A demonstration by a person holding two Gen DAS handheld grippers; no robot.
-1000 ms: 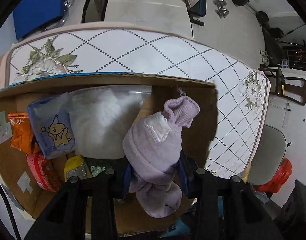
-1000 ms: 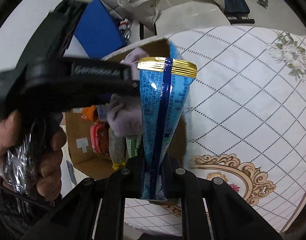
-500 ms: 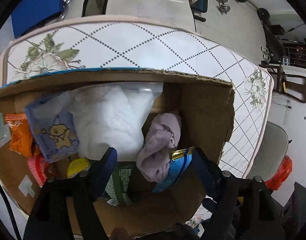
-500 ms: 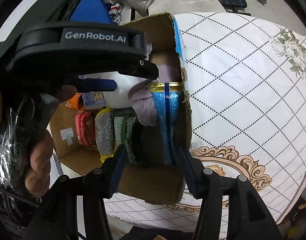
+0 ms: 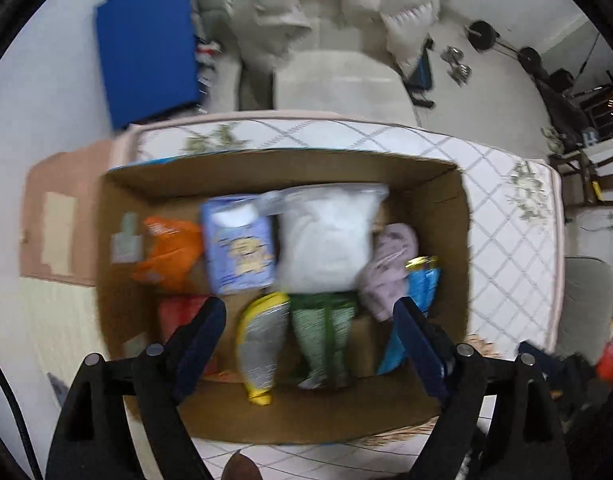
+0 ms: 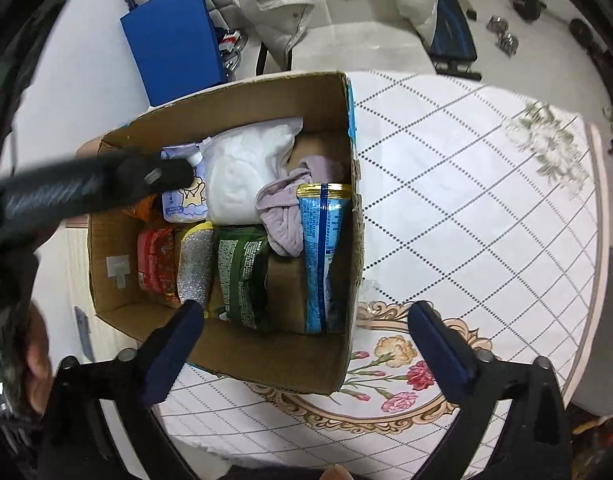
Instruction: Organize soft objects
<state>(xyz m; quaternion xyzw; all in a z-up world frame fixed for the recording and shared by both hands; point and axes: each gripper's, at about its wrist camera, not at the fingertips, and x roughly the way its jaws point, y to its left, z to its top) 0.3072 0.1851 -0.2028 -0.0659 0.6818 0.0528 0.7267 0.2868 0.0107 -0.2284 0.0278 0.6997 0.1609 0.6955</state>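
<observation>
An open cardboard box (image 5: 464, 248) (image 6: 338, 364) stands on the patterned table. Inside lie a lilac soft cloth (image 5: 390, 264) (image 6: 290, 208), a blue snack bag (image 5: 420, 280) (image 6: 322, 256) upright against the right wall, a white pillow-like bag (image 5: 326, 240) (image 6: 246, 168), a green pack (image 5: 326, 332) (image 6: 242, 276), a silver-yellow pack (image 5: 262, 344) (image 6: 194, 268), a red pack (image 6: 156, 264), an orange pack (image 5: 166, 252) and a light-blue bear pack (image 5: 238, 248) (image 6: 184, 200). My left gripper (image 5: 310, 312) is open and empty above the box. My right gripper (image 6: 306, 312) is open and empty above the box's near wall.
The table (image 6: 486, 208) has a white diamond-patterned cloth with flower prints. A blue panel (image 5: 146, 44) and a pale padded jacket on a sofa (image 5: 326, 8) lie beyond. Dumbbells (image 5: 456, 62) are on the floor. The left gripper's body (image 6: 86, 188) crosses the right wrist view.
One second ago the left gripper held the lilac cloth and the right held the blue bag. Both objects now lie in the box, and both grippers have opened and pulled back upward.
</observation>
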